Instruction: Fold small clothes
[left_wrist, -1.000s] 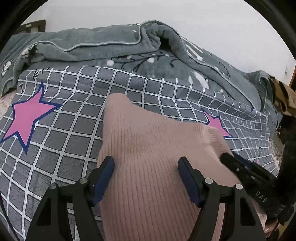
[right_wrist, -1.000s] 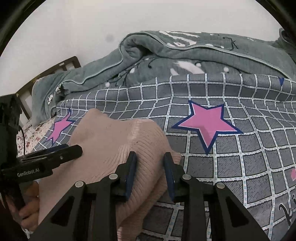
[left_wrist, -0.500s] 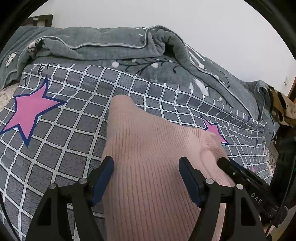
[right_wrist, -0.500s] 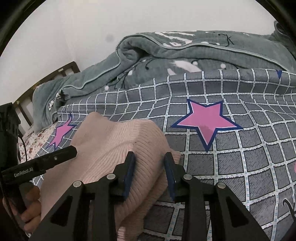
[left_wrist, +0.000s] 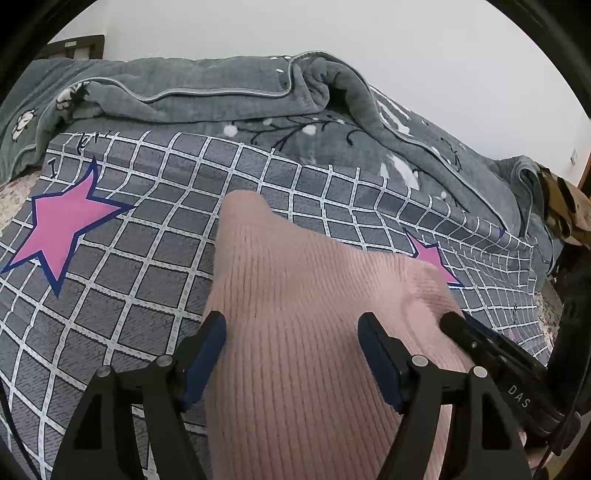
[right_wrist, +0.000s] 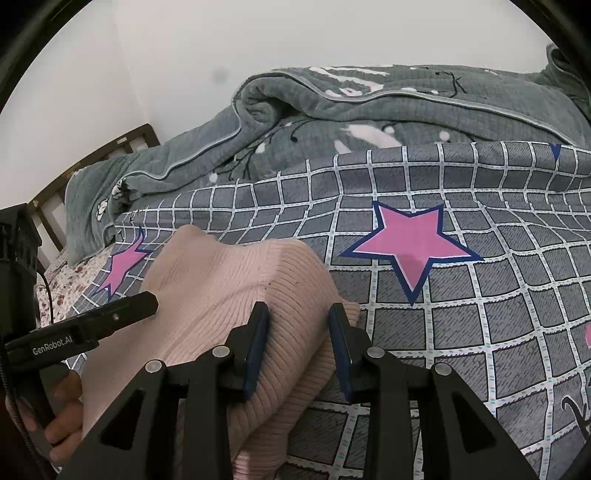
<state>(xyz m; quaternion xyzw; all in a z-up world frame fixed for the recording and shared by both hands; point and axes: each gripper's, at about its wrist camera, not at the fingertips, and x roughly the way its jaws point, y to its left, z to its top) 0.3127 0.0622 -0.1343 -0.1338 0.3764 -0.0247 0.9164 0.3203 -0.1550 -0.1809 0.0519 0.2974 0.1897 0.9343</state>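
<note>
A pink ribbed knit garment (left_wrist: 295, 317) lies folded on a grey checked bedsheet (left_wrist: 140, 236) with pink stars. My left gripper (left_wrist: 291, 343) is open, its fingers spread wide over the garment's near part. In the right wrist view the garment (right_wrist: 221, 295) shows at lower left. My right gripper (right_wrist: 299, 332) is shut on a thick fold at the garment's right edge. The left gripper's finger (right_wrist: 110, 321) reaches over the garment from the left. The right gripper's finger (left_wrist: 491, 350) shows at the right in the left wrist view.
A rumpled grey-green quilt (left_wrist: 221, 92) lies along the far side of the bed, also in the right wrist view (right_wrist: 369, 122). A dark wooden headboard (right_wrist: 85, 170) stands at the left. A patterned cloth (left_wrist: 565, 214) lies at the far right. A white wall is behind.
Both cameras have shifted slightly; the garment and both grippers keep the same hold and spacing. The left gripper stays open, the right stays shut on the fold.
</note>
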